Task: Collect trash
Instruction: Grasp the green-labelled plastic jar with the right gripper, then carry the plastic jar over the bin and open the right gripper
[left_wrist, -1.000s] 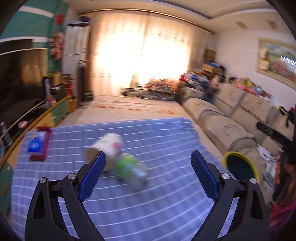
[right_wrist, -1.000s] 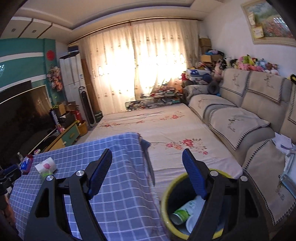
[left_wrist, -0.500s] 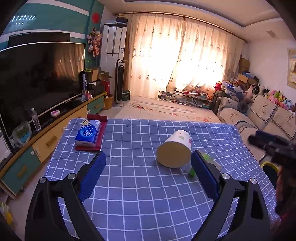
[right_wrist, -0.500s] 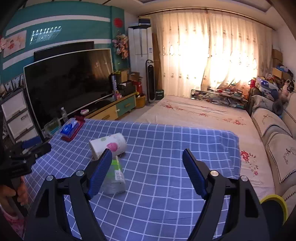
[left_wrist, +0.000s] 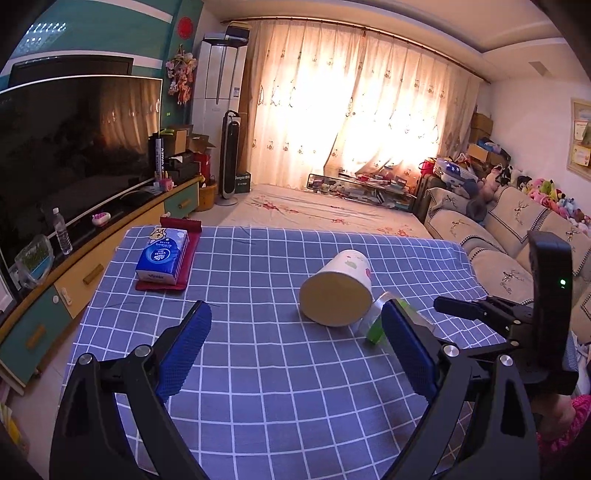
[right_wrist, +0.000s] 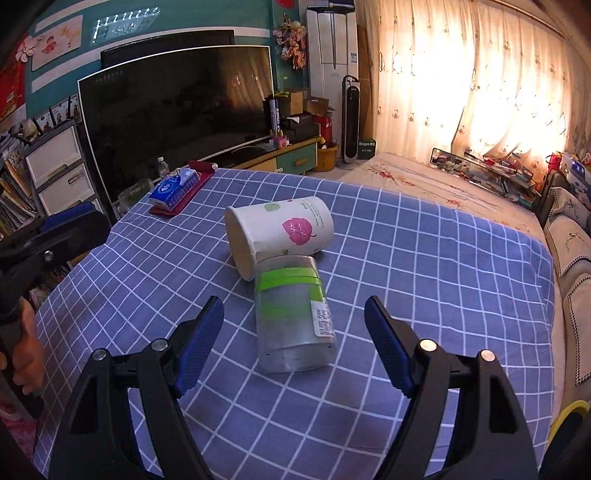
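A paper cup (right_wrist: 279, 230) and a clear plastic bottle (right_wrist: 295, 317) lie on their sides, touching, on the desk (right_wrist: 424, 258) with its blue checked cloth. The right gripper (right_wrist: 293, 341) hovers with jaws apart on either side of the bottle, gripping nothing. The left gripper (left_wrist: 295, 350) has its jaws apart too, near the cup and empty.

Blue checked table (right_wrist: 424, 258) with tipped paper cup (right_wrist: 280, 229), plastic bottle (right_wrist: 295, 317), tissue pack on red tray (right_wrist: 177, 203).

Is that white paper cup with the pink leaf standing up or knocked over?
Knocked over. The paper cup lies on its side on the checked tablecloth, its round mouth facing sideways, touching a clear plastic bottle that also lies flat.
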